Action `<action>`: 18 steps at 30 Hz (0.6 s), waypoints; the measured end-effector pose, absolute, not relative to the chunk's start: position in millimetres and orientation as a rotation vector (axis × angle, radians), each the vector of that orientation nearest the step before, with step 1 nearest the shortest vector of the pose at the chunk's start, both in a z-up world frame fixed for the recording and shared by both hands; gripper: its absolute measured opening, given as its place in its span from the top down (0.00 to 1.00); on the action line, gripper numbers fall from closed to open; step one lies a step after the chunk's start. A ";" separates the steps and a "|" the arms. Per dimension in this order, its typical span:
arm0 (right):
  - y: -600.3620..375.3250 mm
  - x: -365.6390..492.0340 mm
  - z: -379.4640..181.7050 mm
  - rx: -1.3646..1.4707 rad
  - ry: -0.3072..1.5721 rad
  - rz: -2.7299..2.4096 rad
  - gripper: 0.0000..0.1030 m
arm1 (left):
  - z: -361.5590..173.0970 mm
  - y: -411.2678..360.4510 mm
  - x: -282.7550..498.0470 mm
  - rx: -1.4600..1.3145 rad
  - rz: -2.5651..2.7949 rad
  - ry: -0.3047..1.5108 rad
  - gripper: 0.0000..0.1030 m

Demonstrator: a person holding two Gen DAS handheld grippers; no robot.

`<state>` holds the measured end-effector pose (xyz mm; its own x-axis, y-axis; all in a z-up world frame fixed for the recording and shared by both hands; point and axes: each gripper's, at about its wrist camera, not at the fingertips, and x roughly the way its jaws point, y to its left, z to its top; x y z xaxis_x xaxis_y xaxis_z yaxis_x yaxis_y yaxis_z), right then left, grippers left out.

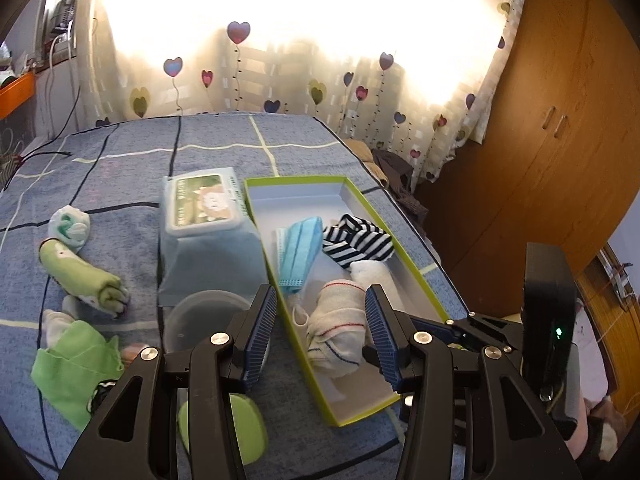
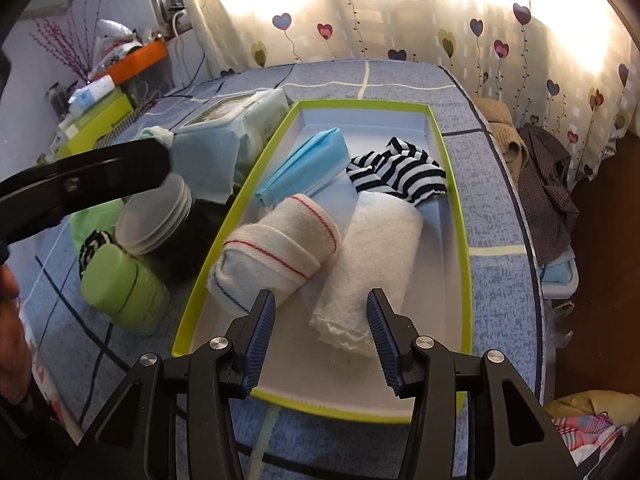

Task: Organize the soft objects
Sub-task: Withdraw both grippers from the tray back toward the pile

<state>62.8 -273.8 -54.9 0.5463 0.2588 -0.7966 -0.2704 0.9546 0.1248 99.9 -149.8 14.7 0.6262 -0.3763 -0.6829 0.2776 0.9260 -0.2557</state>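
Note:
A green-rimmed box (image 1: 404, 248) (image 2: 466, 240) lies on the blue bedcover. Inside it are a blue face mask (image 2: 304, 172), a black-and-white striped cloth (image 2: 400, 172), a rolled towel with red stitching (image 2: 276, 240) and a white fluffy towel roll (image 2: 372, 264). My right gripper (image 2: 320, 332) hangs open over the box's near end, with the fluffy roll's end below its fingers and untouched. My left gripper (image 1: 320, 332) is open and empty above the box's left rim. Left of the box lie a rolled green cloth (image 1: 80, 272), a white-green sock ball (image 1: 70, 226) and a loose green cloth (image 1: 76, 364).
A wipes pack (image 1: 204, 208), a clear-lidded jar (image 1: 204, 320) and a green container (image 1: 244, 428) stand left of the box. The bed's edge drops off to the right, towards a clothes pile (image 2: 540, 184) and a wooden wardrobe (image 1: 560, 120). A heart-print curtain hangs behind.

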 end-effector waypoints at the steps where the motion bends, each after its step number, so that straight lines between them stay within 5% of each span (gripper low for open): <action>1: -273.3 66.6 -55.2 -0.014 0.942 0.301 0.54 | 15.3 -146.2 100.1 -0.135 -0.371 0.809 0.54; 16: -266.9 91.5 -47.4 -0.015 0.939 0.269 0.54 | 14.5 -96.1 104.5 -0.211 -0.293 0.785 0.54; 18: -266.8 82.9 -46.6 -0.003 0.945 0.286 0.47 | 14.3 -92.1 104.5 -0.216 -0.291 0.782 0.54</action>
